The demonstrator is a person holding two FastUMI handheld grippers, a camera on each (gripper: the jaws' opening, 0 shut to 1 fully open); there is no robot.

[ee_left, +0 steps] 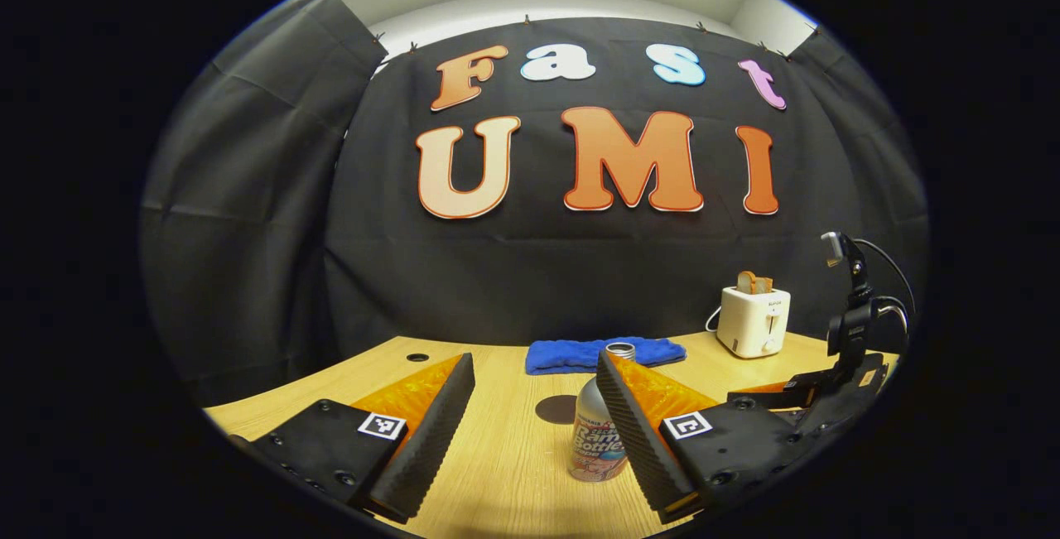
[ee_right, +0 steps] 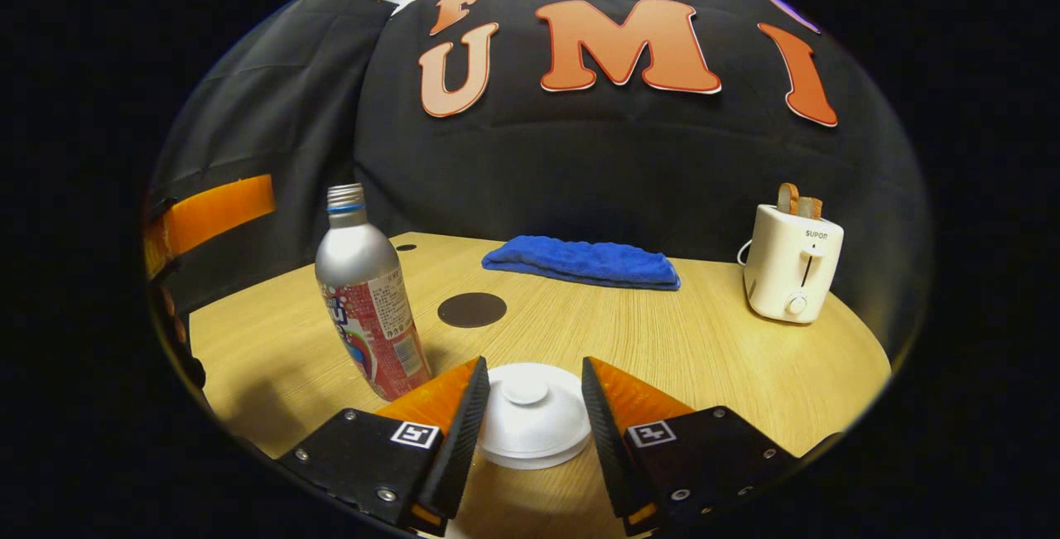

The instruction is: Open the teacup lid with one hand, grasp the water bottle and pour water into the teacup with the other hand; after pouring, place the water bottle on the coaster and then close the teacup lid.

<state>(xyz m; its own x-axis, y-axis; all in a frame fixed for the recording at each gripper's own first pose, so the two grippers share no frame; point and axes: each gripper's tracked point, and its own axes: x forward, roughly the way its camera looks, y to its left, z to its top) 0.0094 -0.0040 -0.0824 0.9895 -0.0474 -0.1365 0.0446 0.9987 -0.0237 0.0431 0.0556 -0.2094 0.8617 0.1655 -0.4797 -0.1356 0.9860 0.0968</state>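
Note:
A silver bottle (ee_left: 590, 440) with a red and white label stands upright on the wooden table (ee_left: 513, 473), just inside the right finger of my open left gripper (ee_left: 534, 365), which partly hides it. Past it lies the dark round coaster (ee_left: 555, 409). In the right gripper view the bottle (ee_right: 368, 307) stands at the left and the coaster (ee_right: 472, 309) behind it. My right gripper (ee_right: 532, 369) hangs open over the white teacup lid (ee_right: 534, 423), one finger on each side of its knob; the cup below is hidden.
A folded blue towel (ee_right: 584, 263) lies at the back of the table, and a white toaster (ee_right: 791, 270) with bread in it stands at the back right. In the left gripper view the right gripper (ee_left: 795, 386) is at the far right, beside the toaster (ee_left: 752, 322).

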